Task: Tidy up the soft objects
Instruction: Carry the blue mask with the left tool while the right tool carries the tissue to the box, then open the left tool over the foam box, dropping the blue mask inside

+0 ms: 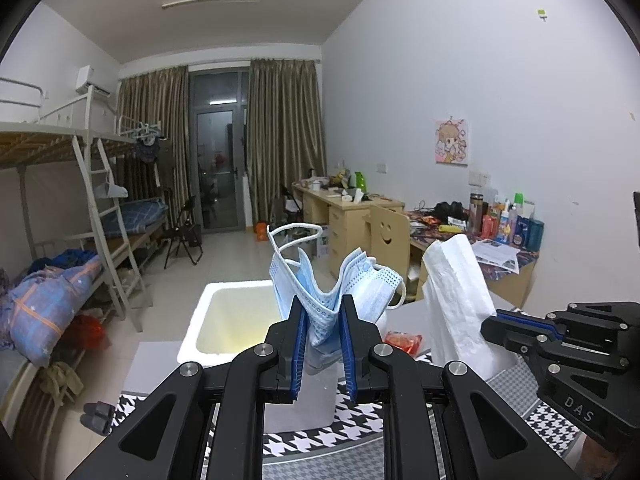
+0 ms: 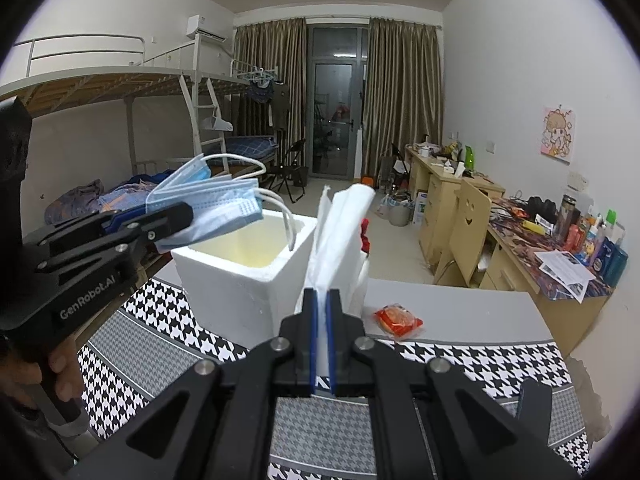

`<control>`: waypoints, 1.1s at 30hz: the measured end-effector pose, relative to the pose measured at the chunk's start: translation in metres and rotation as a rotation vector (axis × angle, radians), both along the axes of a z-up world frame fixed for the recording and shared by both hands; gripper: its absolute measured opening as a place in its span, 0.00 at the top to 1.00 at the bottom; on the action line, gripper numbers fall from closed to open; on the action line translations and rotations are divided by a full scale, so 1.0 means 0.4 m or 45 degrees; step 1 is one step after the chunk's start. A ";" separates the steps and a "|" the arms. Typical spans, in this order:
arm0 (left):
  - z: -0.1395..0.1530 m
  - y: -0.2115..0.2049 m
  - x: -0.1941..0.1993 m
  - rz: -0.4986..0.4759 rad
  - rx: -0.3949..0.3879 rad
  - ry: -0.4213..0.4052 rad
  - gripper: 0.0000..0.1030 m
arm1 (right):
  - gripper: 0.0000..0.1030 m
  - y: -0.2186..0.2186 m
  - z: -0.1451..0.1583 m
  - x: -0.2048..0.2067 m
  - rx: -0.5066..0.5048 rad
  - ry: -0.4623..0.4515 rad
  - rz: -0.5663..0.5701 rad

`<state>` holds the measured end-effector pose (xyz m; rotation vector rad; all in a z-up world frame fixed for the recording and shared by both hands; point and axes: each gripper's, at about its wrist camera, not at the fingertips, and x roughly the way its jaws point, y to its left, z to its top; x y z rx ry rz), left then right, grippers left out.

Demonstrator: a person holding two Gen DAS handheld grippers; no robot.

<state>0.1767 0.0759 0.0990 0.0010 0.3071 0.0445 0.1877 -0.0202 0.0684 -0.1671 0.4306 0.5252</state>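
My left gripper (image 1: 323, 304) is shut on a bunch of blue face masks (image 1: 340, 284) with white ear loops, held above a white foam box (image 1: 224, 320). In the right wrist view the left gripper (image 2: 180, 212) holds the masks (image 2: 216, 204) over the box's (image 2: 240, 280) near-left rim. My right gripper (image 2: 322, 300) is shut on folded white tissue (image 2: 340, 232) that stands upright beside the box's right side. It also shows in the left wrist view (image 1: 492, 324) with the tissue (image 1: 456, 296).
The box stands on a table with a houndstooth cloth (image 2: 460, 356) and a grey top (image 2: 460, 312). A red packet (image 2: 398, 318) lies right of the box. Bunk beds (image 2: 120, 92) stand left; cluttered desks (image 2: 560, 248) line the right wall.
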 end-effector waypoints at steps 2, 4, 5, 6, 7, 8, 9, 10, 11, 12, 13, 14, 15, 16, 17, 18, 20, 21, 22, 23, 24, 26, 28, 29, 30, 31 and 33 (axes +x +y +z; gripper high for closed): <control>0.001 0.005 0.007 0.005 -0.001 0.003 0.83 | 0.94 0.003 0.006 0.004 0.006 0.000 -0.004; 0.003 0.011 0.015 0.014 0.002 0.002 0.83 | 0.94 0.006 0.010 0.008 0.015 -0.002 0.005; 0.003 0.014 0.018 0.018 0.003 0.003 0.83 | 0.94 0.007 0.014 0.009 0.018 -0.005 0.007; 0.004 0.018 0.023 0.022 0.008 0.006 0.83 | 0.94 0.009 0.018 0.012 0.021 -0.008 0.005; 0.005 0.021 0.027 0.028 0.009 0.005 0.83 | 0.94 0.011 0.021 0.015 0.022 -0.009 0.008; 0.006 0.024 0.031 0.032 0.009 0.005 0.83 | 0.94 0.015 0.024 0.017 0.022 -0.009 0.012; 0.008 0.027 0.036 0.035 0.010 0.006 0.83 | 0.94 0.020 0.028 0.020 0.022 -0.008 0.015; 0.007 0.029 0.038 0.037 0.012 0.007 0.83 | 0.94 0.024 0.031 0.023 0.020 -0.009 0.019; 0.009 0.033 0.043 0.043 0.012 0.006 0.83 | 0.94 0.027 0.034 0.025 0.016 -0.012 0.022; 0.010 0.037 0.047 0.048 0.011 0.006 0.83 | 0.94 0.032 0.037 0.027 0.013 -0.016 0.024; 0.010 0.042 0.051 0.049 0.008 0.008 0.83 | 0.94 0.035 0.040 0.030 0.010 -0.019 0.028; 0.011 0.048 0.058 0.054 0.005 0.013 0.83 | 0.94 0.041 0.043 0.032 0.007 -0.022 0.035; 0.011 0.052 0.061 0.058 0.003 0.016 0.83 | 0.94 0.042 0.041 0.031 0.006 -0.021 0.037; 0.011 0.057 0.065 0.061 0.003 0.018 0.83 | 0.94 0.047 0.042 0.034 0.006 -0.019 0.040; 0.011 0.058 0.068 0.062 0.004 0.019 0.83 | 0.94 0.051 0.044 0.038 0.003 -0.019 0.043; 0.011 0.061 0.073 0.063 0.004 0.019 0.83 | 0.94 0.055 0.046 0.040 0.003 -0.021 0.047; 0.009 0.063 0.077 0.067 0.007 0.023 0.83 | 0.94 0.063 0.050 0.045 0.007 -0.026 0.064; 0.008 0.066 0.084 0.069 0.003 0.029 0.83 | 0.94 0.068 0.050 0.047 0.009 -0.026 0.073; 0.008 0.071 0.091 0.070 -0.005 0.033 0.83 | 0.94 0.072 0.050 0.051 0.008 -0.021 0.072; 0.007 0.077 0.097 0.074 -0.012 0.037 0.83 | 0.94 0.074 0.050 0.056 0.007 -0.017 0.069; 0.006 0.083 0.102 0.077 -0.016 0.041 0.83 | 0.94 0.076 0.051 0.058 0.011 -0.017 0.070; 0.005 0.094 0.112 0.088 -0.023 0.046 0.83 | 0.94 0.077 0.054 0.065 0.019 -0.020 0.056; 0.003 0.104 0.122 0.101 -0.019 0.051 0.83 | 0.94 0.083 0.054 0.072 0.018 -0.023 0.049; 0.003 0.109 0.127 0.107 -0.023 0.053 0.83 | 0.94 0.086 0.054 0.072 0.014 -0.025 0.047; 0.002 0.111 0.132 0.112 -0.024 0.057 0.83 | 0.94 0.090 0.055 0.075 0.009 -0.027 0.044; 0.001 0.112 0.137 0.114 -0.023 0.061 0.83 | 0.94 0.094 0.055 0.078 0.005 -0.030 0.042; -0.004 0.116 0.148 0.127 -0.029 0.072 0.83 | 0.94 0.101 0.056 0.085 0.005 -0.028 0.041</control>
